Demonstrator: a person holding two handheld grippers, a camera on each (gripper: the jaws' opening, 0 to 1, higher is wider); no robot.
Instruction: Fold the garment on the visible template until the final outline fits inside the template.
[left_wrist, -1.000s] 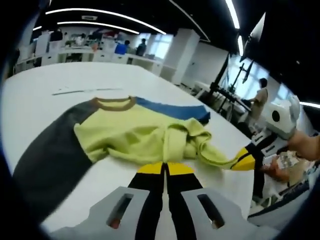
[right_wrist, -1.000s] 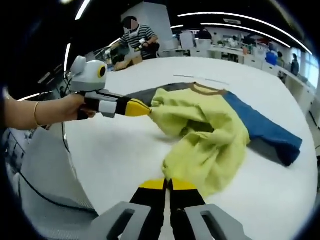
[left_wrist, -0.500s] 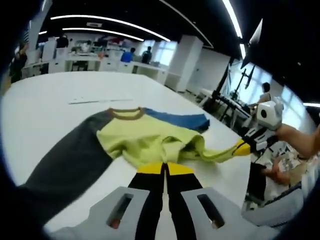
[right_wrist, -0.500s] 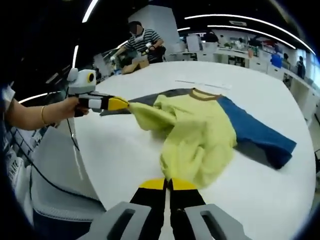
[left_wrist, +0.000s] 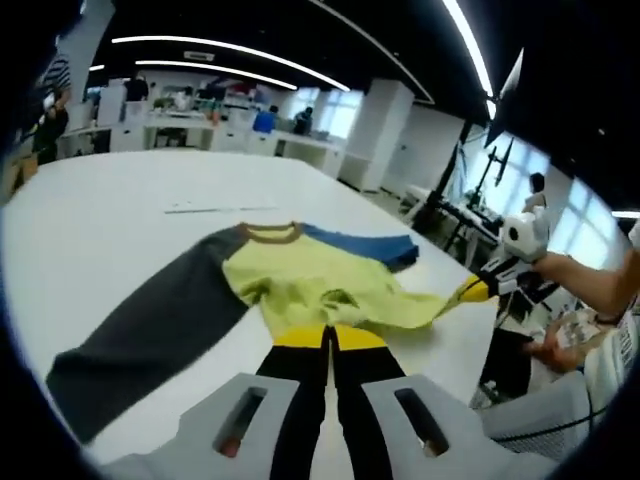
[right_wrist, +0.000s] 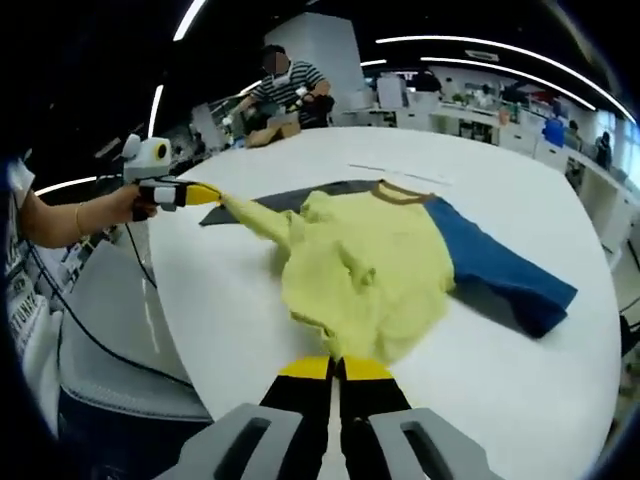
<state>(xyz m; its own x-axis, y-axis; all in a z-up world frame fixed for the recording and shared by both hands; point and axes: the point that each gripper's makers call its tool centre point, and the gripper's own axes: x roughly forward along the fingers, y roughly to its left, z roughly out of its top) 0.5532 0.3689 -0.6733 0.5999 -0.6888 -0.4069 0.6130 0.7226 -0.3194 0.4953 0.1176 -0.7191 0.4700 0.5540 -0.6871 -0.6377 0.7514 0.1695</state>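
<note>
Spreading comes first — both grippers, left (left_wrist: 327, 338) and right (right_wrist: 336, 368), clamped on the shirt (right_wrist: 365, 265) hem near the table (right_wrist: 250, 340) edge — next, lay it flat.

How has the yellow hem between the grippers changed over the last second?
Yes: both grippers, shut on the shirt, drew apart, stretching its hem; the collar stayed on the table.
</note>
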